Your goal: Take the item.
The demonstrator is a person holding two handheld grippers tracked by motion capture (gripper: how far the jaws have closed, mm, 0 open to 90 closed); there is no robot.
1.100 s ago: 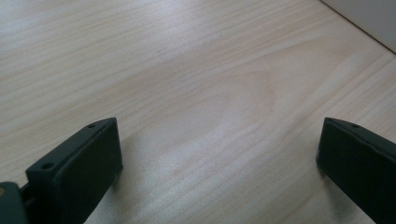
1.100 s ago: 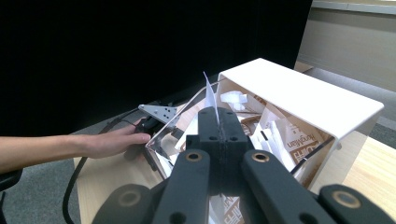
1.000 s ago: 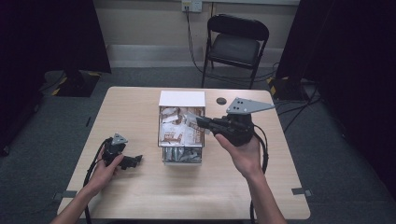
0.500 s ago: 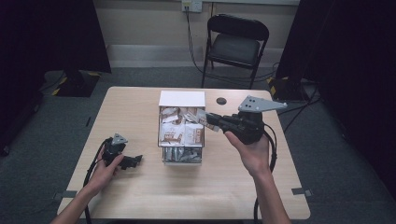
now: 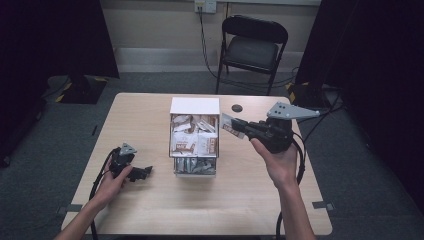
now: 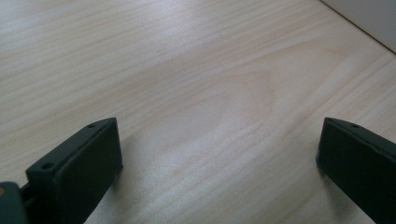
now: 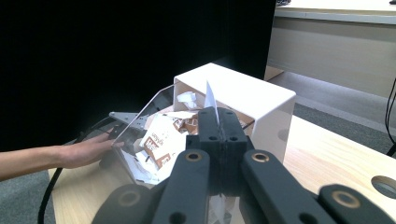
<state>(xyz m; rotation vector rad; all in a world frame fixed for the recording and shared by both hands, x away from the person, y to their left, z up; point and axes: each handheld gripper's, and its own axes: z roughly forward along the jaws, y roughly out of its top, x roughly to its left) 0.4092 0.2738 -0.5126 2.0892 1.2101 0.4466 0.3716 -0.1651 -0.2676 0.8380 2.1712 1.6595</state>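
A white box [image 5: 195, 106] with a clear front stands mid-table, holding several white-and-brown packets [image 5: 192, 140]. My right gripper [image 5: 244, 128] hovers just right of the box, shut on one such packet [image 5: 230, 124], which pokes out toward the box. In the right gripper view the packet [image 7: 210, 97] shows edge-on as a thin white sheet between the closed jaws of the gripper [image 7: 218, 114], with the box [image 7: 243, 93] behind. My left gripper [image 5: 142, 172] rests on the table at the left, held by a hand. Its jaws stand wide apart over bare wood [image 6: 219, 149].
The wooden table [image 5: 300, 210] has a round dark cable hole [image 5: 237, 108] behind the right gripper. A black folding chair [image 5: 252, 47] stands beyond the far edge. Cables trail from both grippers off the near edge.
My right gripper has drawn to the right, away from above the box, with the packet still in its jaws. The left gripper has stayed put.
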